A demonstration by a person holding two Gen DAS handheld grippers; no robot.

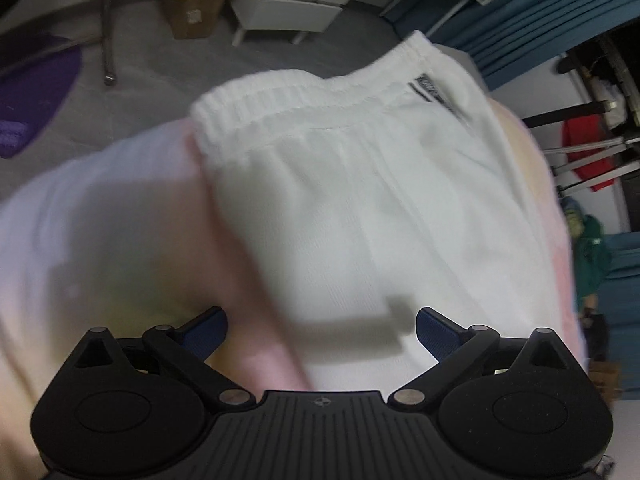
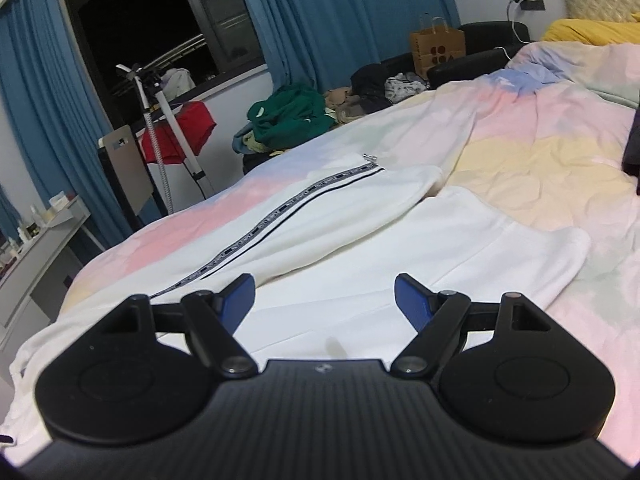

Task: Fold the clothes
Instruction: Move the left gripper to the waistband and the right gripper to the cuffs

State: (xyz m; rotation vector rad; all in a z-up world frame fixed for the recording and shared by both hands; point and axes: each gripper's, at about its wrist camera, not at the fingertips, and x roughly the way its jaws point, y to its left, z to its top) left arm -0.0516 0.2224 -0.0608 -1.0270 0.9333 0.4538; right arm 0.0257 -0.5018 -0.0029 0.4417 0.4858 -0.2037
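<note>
- Two grippers, left gripper [image 1: 322,330] and right gripper [image 2: 324,296], gape wide, holding nothing.
- White trousers [image 2: 360,232] lie on the bed [image 2: 540,168], waistband [image 1: 304,92] at 12 o'clock.
- Stripe [image 2: 280,208] lettering is unreadable.

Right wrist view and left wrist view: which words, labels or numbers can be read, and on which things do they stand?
None can be read.
White trousers, side stripe: repeated lettering, too small.
Same stripe at the waistband: blurred.
Paper bag: dark round marks only, no legible word.
Cardboard box: label blurred.
</note>
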